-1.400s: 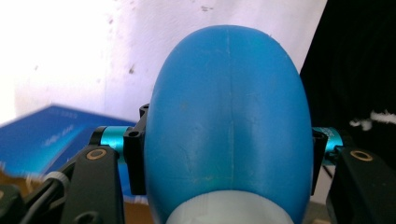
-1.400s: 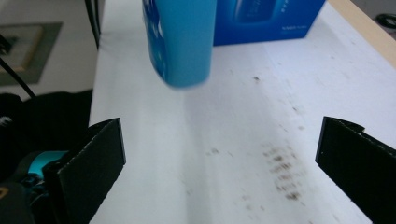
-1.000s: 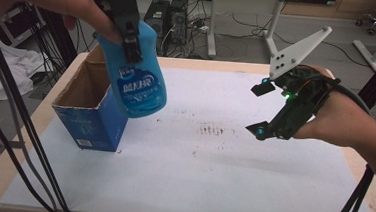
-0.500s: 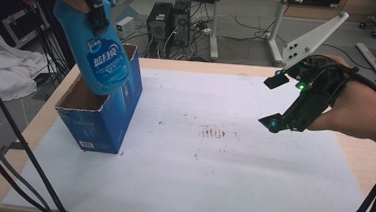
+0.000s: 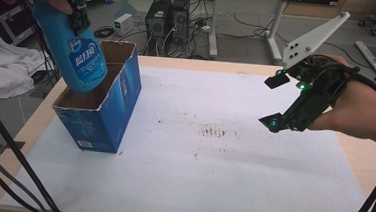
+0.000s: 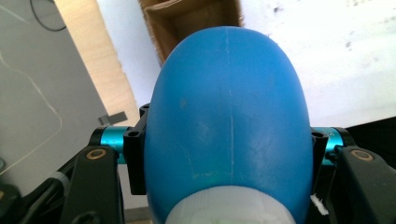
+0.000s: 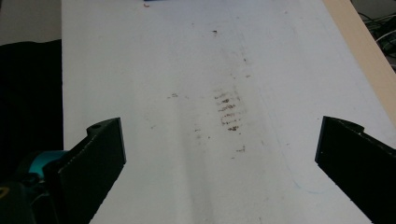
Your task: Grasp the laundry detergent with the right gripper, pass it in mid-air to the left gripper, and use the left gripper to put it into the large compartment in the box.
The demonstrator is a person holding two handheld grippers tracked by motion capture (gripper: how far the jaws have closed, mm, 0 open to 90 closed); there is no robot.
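Observation:
A blue bottle (image 5: 74, 53) with a white label hangs tilted over the open top of a blue cardboard box (image 5: 106, 114) at the table's left. My left gripper (image 5: 77, 5) is shut on the bottle near its neck; in the left gripper view the bottle's blue body (image 6: 229, 121) sits between the black jaws, with the box's brown inside (image 6: 191, 18) beyond it. The bottle's lower end dips just inside the box's opening. My right gripper (image 5: 274, 102) hovers open over the right of the table, nothing between its jaws (image 7: 219, 154).
A white sheet (image 5: 211, 178) with a brown smudge (image 5: 216, 133) covers the wooden table (image 5: 39, 120). Black cables (image 5: 7, 153) trail down the left front. On the floor behind stand computer towers (image 5: 170, 14) and table legs.
My left gripper has carried the bottle leftward and down, from in front of the box to over its opening. The right gripper drifted slightly right, still open.

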